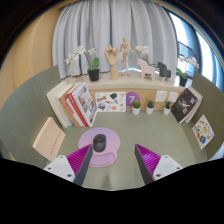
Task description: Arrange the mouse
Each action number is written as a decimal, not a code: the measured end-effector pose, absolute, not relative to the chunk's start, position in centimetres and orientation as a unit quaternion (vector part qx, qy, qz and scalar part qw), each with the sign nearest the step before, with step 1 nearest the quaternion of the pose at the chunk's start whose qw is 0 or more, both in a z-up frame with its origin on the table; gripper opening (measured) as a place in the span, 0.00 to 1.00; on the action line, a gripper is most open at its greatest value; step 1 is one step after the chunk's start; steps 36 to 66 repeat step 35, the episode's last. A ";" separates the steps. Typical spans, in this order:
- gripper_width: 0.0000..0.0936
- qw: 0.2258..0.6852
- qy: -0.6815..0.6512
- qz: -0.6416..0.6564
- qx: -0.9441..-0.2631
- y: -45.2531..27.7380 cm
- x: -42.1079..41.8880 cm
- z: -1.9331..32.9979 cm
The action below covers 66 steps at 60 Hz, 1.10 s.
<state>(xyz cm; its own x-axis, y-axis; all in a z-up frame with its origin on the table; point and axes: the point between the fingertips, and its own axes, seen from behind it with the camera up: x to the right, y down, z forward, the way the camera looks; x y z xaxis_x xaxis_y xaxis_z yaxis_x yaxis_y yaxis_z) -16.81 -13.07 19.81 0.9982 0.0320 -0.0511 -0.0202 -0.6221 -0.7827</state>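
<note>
A dark grey mouse (99,141) lies on a round pink mouse mat (99,146) on the grey-green table. My gripper (114,165) is open and empty. Its two fingers, with magenta pads (147,157), stand wide apart just short of the mat. The left finger (85,162) overlaps the mat's near edge. The mouse lies just ahead of the left finger, apart from both fingers.
A rack of books (73,103) stands beyond the mat on the left, with a tan card (47,139) leaning nearer. A row of small potted plants and cards (135,102) lines the back. Books (186,104) stand at the right. Wooden figures and flowers sit on a shelf (125,68) by the curtain.
</note>
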 end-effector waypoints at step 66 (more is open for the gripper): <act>0.90 0.498 0.039 0.000 -0.866 -26.2 -4.3 29.1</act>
